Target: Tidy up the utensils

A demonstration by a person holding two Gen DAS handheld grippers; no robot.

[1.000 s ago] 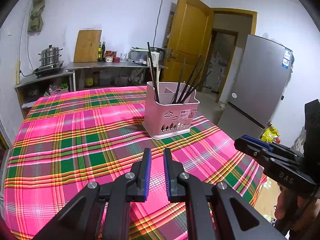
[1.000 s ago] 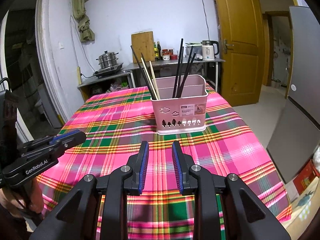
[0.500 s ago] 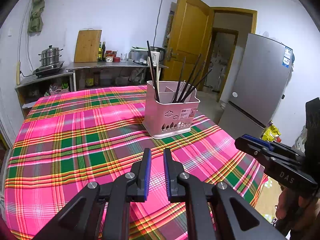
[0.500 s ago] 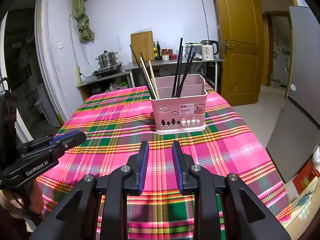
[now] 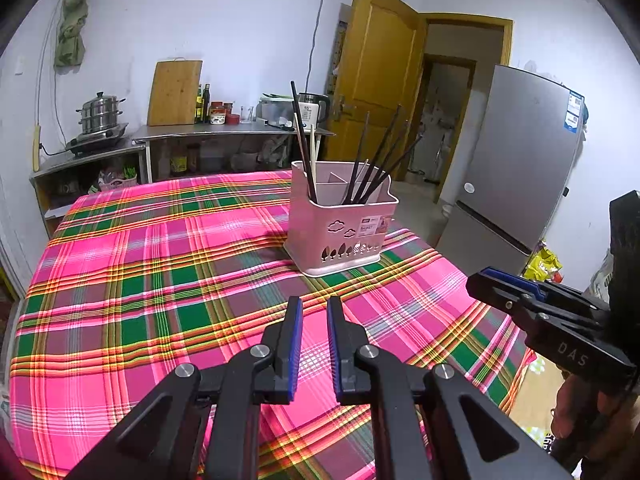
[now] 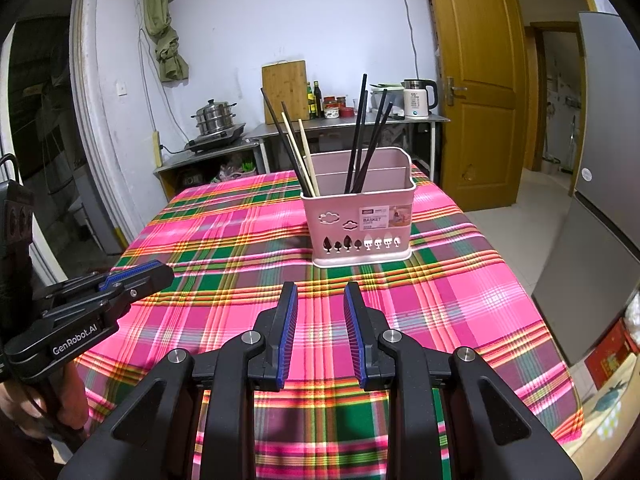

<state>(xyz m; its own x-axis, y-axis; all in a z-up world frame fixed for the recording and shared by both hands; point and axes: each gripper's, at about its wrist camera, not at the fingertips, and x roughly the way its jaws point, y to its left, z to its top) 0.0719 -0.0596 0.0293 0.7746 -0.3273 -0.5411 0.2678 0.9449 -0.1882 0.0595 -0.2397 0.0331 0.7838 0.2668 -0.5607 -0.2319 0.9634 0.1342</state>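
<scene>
Grippers first: left gripper (image 5: 313, 312) has its jaws a narrow gap apart, nothing between them. Right gripper (image 6: 319, 300) is a bit wider, also empty. Both hover over the near edge of the plaid tablecloth (image 6: 224, 240), well short of the target.

Pink utensil basket (image 6: 360, 220) stands upright mid-table, ahead of both grippers. Divider inside. Left compartment: one dark chopstick plus the light wooden chopsticks (image 6: 299, 152), leaning left. Right compartment: a bundle of black chopsticks (image 6: 362, 136), splayed slightly right. No loose utensils visible on the cloth.

My read: either sorting is mostly done, or the odd dark stick among the wooden ones needs moving to the right side. Can't tell which.

If regrouping:
- take one stick at a time, pinch high on the exposed shaft, above the rim
- lift straight up along the stick's lean, don't drag sideways; basket looks light and could tip or slide on the cloth
- left gripper could brace the basket wall while the right one pulls
- open wider before approach; current gap is tight for threading between splayed sticks

Behind the table: counter with kettle (image 6: 418, 98), cutting board, steamer pot. Irrelevant.
</scene>
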